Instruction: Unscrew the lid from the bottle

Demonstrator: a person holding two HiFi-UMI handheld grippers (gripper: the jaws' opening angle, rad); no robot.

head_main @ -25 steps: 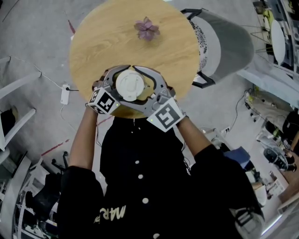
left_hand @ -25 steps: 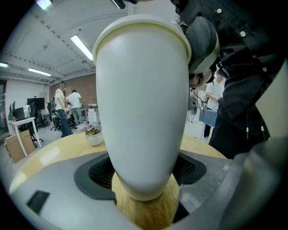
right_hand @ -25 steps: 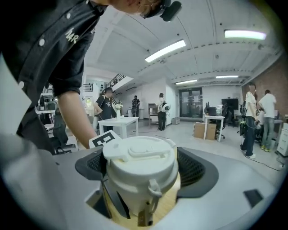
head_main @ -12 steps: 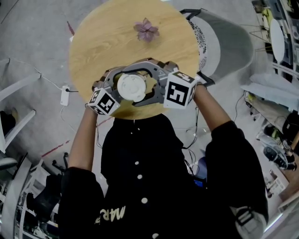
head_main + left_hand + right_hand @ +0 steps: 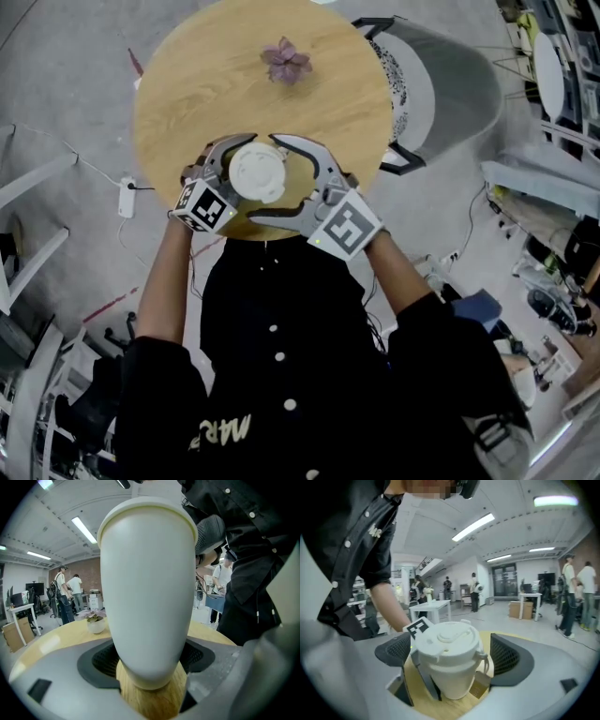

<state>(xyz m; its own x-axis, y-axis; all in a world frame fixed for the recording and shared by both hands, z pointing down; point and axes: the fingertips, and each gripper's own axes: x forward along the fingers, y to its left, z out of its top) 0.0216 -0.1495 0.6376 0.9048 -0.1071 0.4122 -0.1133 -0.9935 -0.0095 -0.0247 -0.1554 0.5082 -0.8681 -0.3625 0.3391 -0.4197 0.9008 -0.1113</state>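
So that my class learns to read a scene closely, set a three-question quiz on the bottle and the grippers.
1. True or false: the lid is off the bottle.
2. What else stands on the table? A a plant; B a book; C a cup.
3. Which gripper grips the bottle's body?

Key: 1 false, it sits on the bottle. 2 A. 3 The left gripper; the right gripper has its jaws opening, with the lid between them.
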